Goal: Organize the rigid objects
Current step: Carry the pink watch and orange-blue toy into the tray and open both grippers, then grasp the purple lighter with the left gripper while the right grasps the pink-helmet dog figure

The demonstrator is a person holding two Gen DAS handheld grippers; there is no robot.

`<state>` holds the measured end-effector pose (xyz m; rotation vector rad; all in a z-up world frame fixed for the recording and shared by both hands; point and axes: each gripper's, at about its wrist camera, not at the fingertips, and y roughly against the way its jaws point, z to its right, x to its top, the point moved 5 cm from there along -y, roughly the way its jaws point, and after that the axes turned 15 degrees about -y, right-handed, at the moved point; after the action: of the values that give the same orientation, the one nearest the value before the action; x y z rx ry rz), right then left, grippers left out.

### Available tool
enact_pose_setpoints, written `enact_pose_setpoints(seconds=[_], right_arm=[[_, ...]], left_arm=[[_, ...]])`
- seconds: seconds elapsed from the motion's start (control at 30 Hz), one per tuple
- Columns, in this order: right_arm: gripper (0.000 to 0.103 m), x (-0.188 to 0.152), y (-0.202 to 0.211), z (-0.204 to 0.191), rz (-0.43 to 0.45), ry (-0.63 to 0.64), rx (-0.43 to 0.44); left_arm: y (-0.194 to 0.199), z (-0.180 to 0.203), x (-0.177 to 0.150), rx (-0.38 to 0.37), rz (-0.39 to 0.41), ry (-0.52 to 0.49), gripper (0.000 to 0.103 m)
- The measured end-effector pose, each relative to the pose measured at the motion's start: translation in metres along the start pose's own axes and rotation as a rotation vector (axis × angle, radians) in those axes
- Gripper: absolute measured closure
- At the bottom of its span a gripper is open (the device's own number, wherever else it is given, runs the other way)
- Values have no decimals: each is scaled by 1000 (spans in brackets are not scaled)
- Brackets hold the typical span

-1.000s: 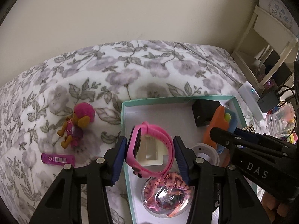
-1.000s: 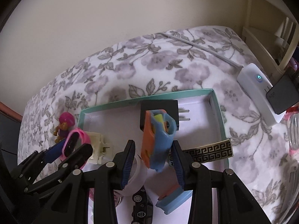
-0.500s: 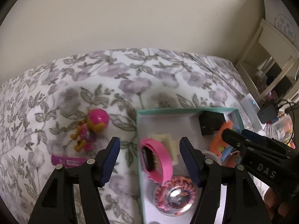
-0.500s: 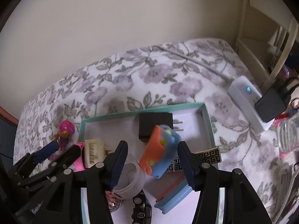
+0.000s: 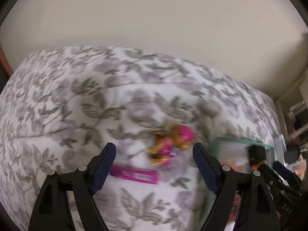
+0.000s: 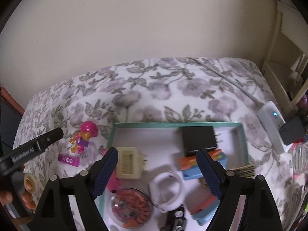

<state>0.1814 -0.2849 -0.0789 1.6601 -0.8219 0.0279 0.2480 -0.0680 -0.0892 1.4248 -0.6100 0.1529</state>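
My left gripper [image 5: 154, 165] is open and empty above the floral bedspread. A pink and orange toy figure [image 5: 171, 144] and a flat magenta stick [image 5: 134, 174] lie between its fingers, lower down on the bed. My right gripper [image 6: 156, 170] is open and empty over the teal-rimmed white box [image 6: 243, 140]. In the box lie a black adapter [image 6: 199, 138], an orange and blue toy [image 6: 204, 162], a cream plug [image 6: 128, 163], a white ring [image 6: 166, 189], a clear dome [image 6: 130, 208] and the pink watch [image 6: 112, 182]. The figure [image 6: 83, 136] and stick [image 6: 69, 160] lie left of the box.
A white hub [image 6: 273, 127] with a black charger [image 6: 292, 132] sits right of the box. A cream shelf [image 6: 286, 57] stands at the far right. A tape roll [image 6: 29, 182] lies at the bed's left edge. A wall stands behind the bed.
Both grippers opened and let go: the pink watch and the orange and blue toy now lie in the box. My left gripper swung left over the toy figure. My right gripper pulled back.
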Motion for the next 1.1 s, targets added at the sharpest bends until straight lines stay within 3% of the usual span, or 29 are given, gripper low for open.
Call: enact_pose_setpoints(seconds=[0.1,0.3,0.53,0.87,1.1], right_arm=[[17,-5,-5,-18,-4,17,28],[17,-15,-15,-53,-13,56,56],[17,-19,-20,-63,-12,74,53],[17,-19,-22,-65,-20,76,53],[17,-22,-22,-72,-23,91,66]], left_arm=[[-4,-28,-5,31,-33,44,20],[-13,-52,-14,18,-82,77,20],[-30,-39,-24,-22,-139,42,20],[-50,-10,-36,96,-189,-39,20],[-53,4,-51,115,-255,-95,20]])
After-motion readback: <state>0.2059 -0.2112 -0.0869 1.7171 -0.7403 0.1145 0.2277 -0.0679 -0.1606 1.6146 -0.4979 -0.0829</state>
